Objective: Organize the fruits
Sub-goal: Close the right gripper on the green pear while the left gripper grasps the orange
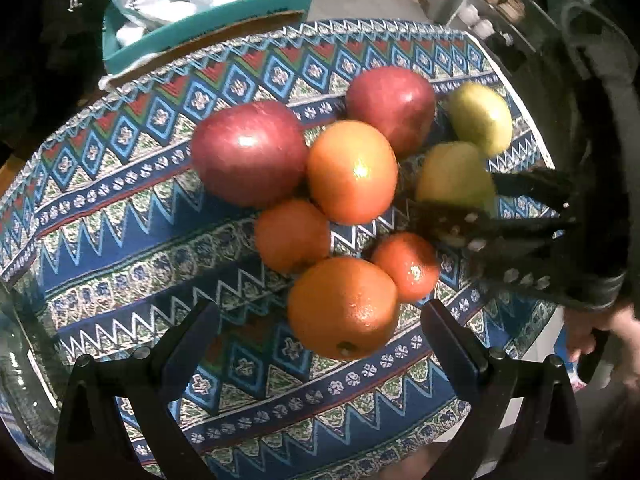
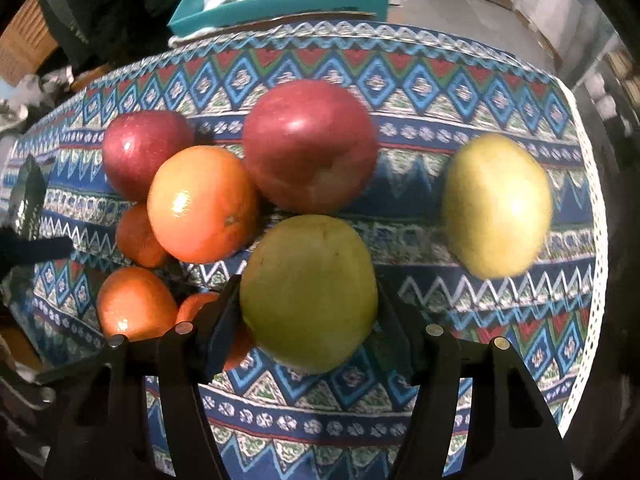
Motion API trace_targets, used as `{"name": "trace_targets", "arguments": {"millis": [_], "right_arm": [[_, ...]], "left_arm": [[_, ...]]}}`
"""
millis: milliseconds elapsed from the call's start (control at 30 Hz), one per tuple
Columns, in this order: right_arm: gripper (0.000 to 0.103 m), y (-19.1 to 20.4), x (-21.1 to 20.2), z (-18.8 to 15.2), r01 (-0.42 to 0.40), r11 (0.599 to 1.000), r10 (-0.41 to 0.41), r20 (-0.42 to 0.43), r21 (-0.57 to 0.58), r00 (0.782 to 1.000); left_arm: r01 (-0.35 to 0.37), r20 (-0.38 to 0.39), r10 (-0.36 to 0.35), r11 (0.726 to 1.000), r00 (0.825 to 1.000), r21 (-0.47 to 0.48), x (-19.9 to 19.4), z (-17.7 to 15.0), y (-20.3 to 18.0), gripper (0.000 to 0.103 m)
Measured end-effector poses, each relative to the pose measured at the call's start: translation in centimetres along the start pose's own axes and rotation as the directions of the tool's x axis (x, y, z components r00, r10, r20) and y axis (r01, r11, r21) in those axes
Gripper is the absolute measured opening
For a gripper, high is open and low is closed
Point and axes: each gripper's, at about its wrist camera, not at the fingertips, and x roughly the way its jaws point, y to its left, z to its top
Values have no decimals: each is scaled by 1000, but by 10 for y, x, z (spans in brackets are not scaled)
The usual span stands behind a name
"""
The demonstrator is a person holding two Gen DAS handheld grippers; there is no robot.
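the right wrist view shows the right gripper (image 2: 310,320) with its two fingers (image 2: 224,332) set against either side of a green apple (image 2: 308,292), gripping it just above the patterned tablecloth (image 2: 440,360); the left wrist view shows that same grip from the side, the right gripper (image 1: 452,200) reaching in from the right edge with the apple (image 1: 452,172) between its black fingers, and a hand (image 1: 600,340) behind it on the handle. only the left wrist view shows the left gripper (image 1: 320,332), its fingers spread wide with nothing pinched, an orange (image 1: 342,308) lying on the cloth between them. around that orange sit three more oranges (image 1: 352,172), close together and touching, with two red apples (image 1: 248,152) behind them and a second green apple (image 1: 480,116) further right, apart from the cluster. the right wrist view gives that second green apple (image 2: 496,204) clear room on the cloth, while the nearer red apple (image 2: 308,144) lies just behind the gripped one. beyond the table's far edge stands a teal box (image 1: 208,28) stuffed with pale bags. at the far right of the left wrist view, blurred shelving (image 1: 500,4) can be made out.
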Motion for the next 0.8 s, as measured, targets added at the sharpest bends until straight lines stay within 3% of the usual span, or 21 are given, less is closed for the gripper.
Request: {"name": "trace_targets", "arguments": {"millis": [200,267,433,533,800], "right_arm": [[64,-10,-16,-9,15,999,-16,16,34,1000],[64,-11,-20,-12,17,999,-18,19,38,1000],[65,-17,-33,-27,14,999,-15,28,41,999],[65,-16,-38,-32,8,999,-9,34,42,999],[64,-7,-44,-31,18,1000,-19,54,16,998]], "left_arm": [[18,-19,-18,1000,1000,-12,11,-4,1,98],[24,-32,-24,1000,999,-9,15,-5,-1,87],[64,-54,-65,998,996,-15,25,-6,-3,79],[100,-63,-100,995,993,-18,30,-6,-4,68],[80,-31,-79,996,996,24,32,-11,-5,67]]}}
